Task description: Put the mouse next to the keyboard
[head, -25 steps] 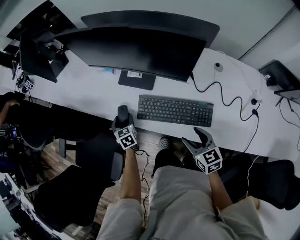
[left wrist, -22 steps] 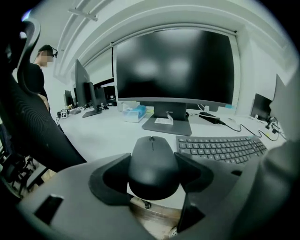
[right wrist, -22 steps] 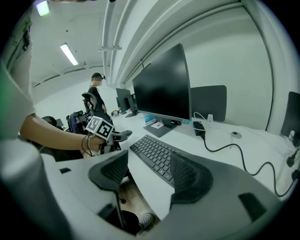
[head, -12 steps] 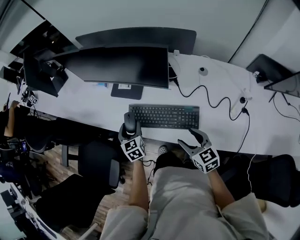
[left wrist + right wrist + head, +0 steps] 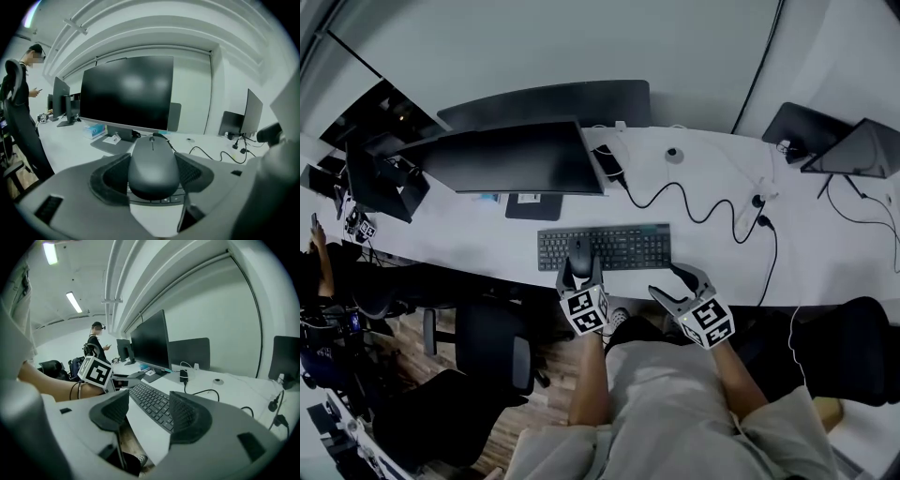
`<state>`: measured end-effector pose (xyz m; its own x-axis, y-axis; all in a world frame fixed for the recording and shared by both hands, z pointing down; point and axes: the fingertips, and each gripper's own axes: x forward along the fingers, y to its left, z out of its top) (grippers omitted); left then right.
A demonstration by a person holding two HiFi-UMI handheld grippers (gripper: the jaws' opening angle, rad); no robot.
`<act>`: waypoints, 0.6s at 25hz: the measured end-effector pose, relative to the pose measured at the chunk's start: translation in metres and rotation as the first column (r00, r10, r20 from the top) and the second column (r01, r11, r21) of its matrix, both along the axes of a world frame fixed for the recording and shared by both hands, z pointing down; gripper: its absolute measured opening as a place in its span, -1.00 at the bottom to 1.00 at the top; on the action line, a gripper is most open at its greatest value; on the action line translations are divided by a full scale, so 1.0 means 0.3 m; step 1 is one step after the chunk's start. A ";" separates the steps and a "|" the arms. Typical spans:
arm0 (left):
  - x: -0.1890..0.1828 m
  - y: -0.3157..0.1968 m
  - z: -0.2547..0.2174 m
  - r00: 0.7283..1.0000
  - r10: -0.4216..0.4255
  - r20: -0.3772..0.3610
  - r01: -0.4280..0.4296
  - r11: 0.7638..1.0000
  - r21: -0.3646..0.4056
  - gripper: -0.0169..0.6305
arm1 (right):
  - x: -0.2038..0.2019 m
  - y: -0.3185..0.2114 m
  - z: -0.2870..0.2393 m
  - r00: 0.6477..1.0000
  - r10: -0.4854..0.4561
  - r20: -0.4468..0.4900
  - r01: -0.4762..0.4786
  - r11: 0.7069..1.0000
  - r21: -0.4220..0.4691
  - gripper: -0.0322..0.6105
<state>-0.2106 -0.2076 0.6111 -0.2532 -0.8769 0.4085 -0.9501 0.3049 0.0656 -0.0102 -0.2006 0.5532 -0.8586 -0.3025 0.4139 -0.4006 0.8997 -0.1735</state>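
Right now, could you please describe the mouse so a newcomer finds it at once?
On the white desk, find the black keyboard in front of the big dark monitor. The mouse over its left half is a smooth, keyless black oval, alone in being held by the left gripper.

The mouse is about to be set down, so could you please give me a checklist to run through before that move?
1. Mouse gripped by the left claw, a pad on each flank: ok.
2. Mouse above bare desk: not ok. In the head view it sits over the left part of the keyboard.
3. Free desk beside the keyboard: ok, bare on its left.
4. Right claw out of the way: ok. It is open and empty, near the desk edge by the keyboard's right end.
5. Mouse's height above the keys: cannot tell.
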 end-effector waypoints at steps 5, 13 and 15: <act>0.147 -0.065 -0.026 0.998 0.060 -0.001 -0.060 0.998 0.009 -0.02 | 0.089 0.007 0.015 1.000 0.016 0.025 -0.015 0.999 -0.035 -0.06; 0.376 -0.139 -0.031 0.985 0.171 0.027 -0.171 0.985 0.003 -0.02 | 0.221 0.008 0.029 0.993 0.093 0.074 -0.088 0.994 -0.063 -0.07; 0.420 -0.159 -0.021 0.979 0.200 0.036 -0.200 0.980 -0.005 -0.02 | 0.247 0.000 0.040 0.988 0.124 0.089 -0.117 0.990 -0.078 -0.07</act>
